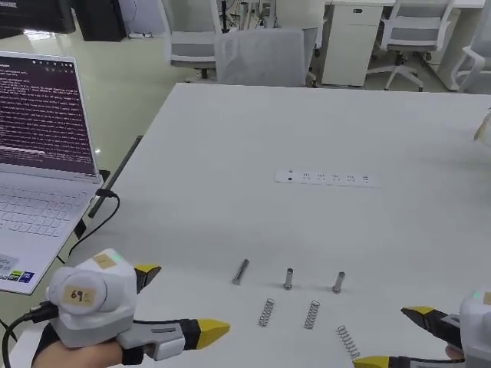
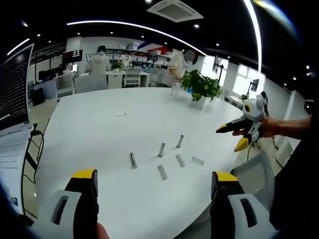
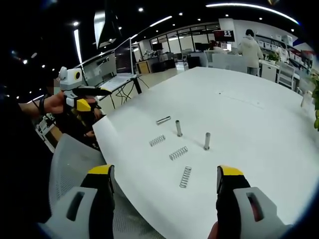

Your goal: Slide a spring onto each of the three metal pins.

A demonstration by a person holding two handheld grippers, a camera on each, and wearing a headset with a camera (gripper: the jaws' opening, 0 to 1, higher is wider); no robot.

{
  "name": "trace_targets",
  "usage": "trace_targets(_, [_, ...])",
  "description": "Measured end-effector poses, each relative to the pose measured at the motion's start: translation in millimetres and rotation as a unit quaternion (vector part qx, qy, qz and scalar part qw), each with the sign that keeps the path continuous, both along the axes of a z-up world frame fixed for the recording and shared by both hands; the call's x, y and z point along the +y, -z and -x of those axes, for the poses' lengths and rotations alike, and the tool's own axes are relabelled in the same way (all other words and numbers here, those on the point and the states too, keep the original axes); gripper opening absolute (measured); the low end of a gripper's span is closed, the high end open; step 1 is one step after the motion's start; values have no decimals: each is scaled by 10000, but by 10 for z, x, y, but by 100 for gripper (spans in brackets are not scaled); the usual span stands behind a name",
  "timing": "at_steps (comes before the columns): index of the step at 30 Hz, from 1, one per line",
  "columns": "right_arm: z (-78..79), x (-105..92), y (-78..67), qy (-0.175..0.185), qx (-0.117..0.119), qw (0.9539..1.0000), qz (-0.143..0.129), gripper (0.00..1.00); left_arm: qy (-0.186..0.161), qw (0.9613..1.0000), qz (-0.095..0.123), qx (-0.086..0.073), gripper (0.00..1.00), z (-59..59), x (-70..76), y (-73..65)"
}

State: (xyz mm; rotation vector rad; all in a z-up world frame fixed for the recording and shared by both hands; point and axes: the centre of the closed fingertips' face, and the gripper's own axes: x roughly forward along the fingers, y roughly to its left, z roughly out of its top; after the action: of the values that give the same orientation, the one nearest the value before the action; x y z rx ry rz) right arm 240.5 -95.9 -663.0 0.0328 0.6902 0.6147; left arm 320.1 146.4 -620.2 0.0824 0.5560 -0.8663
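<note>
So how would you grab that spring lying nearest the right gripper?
I'd take the spring around its middle coils, coming straight down from above with the right gripper. It lies flat on the table with nothing touching it, so both long sides are free for the open jaws to close across.

We note table [image 1: 230,138] matt, smooth, white; pins [image 1: 288,278] on table polished metal; springs [image 1: 266,312] on table coiled metal wire, faint shine.
</note>
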Motion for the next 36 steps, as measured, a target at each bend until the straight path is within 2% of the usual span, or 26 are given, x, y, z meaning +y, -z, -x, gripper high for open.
trace_targets(17, [12, -68, 24, 108, 41, 9999, -7, 81, 8, 10000, 27, 96, 90, -34, -68, 81])
trace_targets(36, [69, -113, 39, 257, 64, 9996, -68, 79, 140, 9998, 89, 130, 89, -227, -278, 138])
